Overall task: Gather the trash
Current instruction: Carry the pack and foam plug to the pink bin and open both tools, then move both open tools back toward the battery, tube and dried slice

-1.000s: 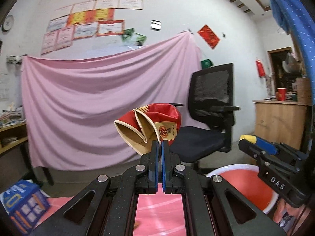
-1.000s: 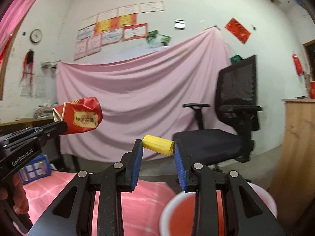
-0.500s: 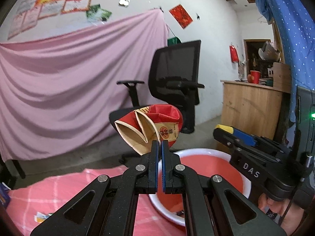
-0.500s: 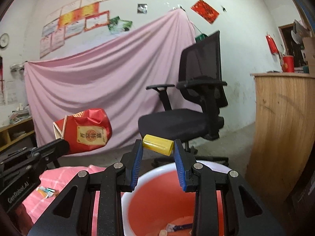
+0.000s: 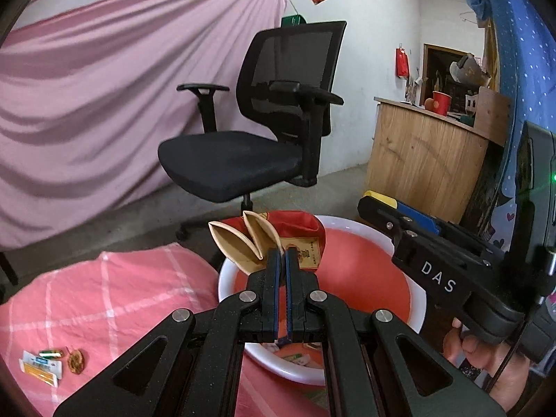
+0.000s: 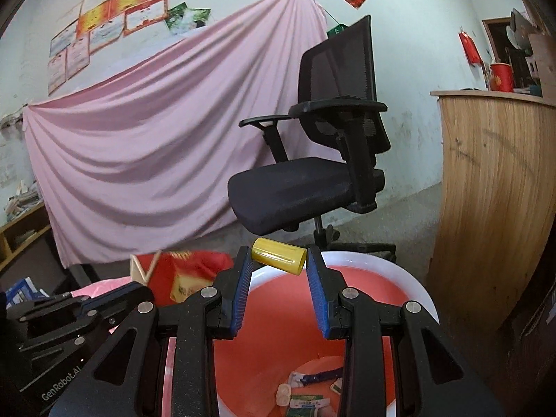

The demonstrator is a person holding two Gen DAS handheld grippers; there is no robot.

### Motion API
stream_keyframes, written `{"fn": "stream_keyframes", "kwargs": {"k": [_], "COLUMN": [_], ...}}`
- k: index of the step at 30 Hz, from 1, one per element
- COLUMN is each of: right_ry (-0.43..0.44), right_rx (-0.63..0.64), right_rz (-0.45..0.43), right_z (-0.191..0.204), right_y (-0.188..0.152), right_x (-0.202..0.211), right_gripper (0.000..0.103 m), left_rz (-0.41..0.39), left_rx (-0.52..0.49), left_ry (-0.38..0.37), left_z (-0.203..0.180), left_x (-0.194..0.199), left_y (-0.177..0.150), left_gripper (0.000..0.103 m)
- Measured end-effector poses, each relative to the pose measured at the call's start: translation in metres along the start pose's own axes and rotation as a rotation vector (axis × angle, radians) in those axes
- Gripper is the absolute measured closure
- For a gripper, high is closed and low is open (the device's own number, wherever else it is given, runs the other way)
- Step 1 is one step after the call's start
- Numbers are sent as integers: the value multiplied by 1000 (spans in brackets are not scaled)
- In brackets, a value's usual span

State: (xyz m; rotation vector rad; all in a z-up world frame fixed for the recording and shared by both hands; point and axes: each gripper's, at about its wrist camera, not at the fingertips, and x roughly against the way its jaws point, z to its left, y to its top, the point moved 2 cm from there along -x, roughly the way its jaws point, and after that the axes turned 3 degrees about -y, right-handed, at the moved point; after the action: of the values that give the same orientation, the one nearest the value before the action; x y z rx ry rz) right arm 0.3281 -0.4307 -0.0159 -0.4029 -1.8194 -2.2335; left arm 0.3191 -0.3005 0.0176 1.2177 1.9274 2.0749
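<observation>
My left gripper [image 5: 282, 255] is shut on a crumpled red and gold paper carton [image 5: 274, 239], held over the left rim of a white basin with a red inside [image 5: 365, 278]. In the right wrist view that carton [image 6: 187, 274] shows at the left, above the left gripper's body. My right gripper [image 6: 279, 260] is shut on a small yellow cylinder [image 6: 279, 260], held crosswise at the fingertips above the basin [image 6: 375, 278]. From the left wrist view the right gripper [image 5: 382, 201] reaches in from the right, with a hand beneath it. Several wrappers [image 6: 309, 392] lie in the basin's bottom.
A pink checked cloth [image 5: 104, 299] covers the surface left of the basin, with small wrappers [image 5: 41, 368] and a dried slice [image 5: 76, 361] on it. A black office chair [image 5: 250, 132] stands behind, a wooden counter [image 6: 497, 180] at the right, a pink sheet [image 6: 156, 139] across the back.
Both grippers have tilted downward and moved over the basin, which now fills the lower part of both views. Each keeps its grip on its item.
</observation>
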Motion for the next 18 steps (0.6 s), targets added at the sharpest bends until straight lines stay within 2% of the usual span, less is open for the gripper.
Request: {"fn": "stream_keyframes", "kwargs": {"k": [3, 6, 10, 13, 18], "right_ry": [-4, -8, -7, -1, 16], "right_rx": [-3, -8, -11, -15, 2], "right_rz": [12, 20, 21, 8, -18], "right_z": [0, -1, -1, 1, 11], "right_y": [-1, -1, -1, 1, 4], "right_x": [-2, -2, -3, -1, 3], "right_gripper": [72, 63, 62, 56, 55], "left_rz": [16, 24, 14, -8, -72], "left_rx": [26, 53, 85, 113, 155], "left_ry": [-3, 3, 18, 44, 119], "left_z": [4, 11, 21, 29, 45], "left_x": [-1, -1, 4, 10, 31], "left_y": [1, 1, 1, 2, 2], "left_gripper": [102, 101, 101, 100, 100]}}
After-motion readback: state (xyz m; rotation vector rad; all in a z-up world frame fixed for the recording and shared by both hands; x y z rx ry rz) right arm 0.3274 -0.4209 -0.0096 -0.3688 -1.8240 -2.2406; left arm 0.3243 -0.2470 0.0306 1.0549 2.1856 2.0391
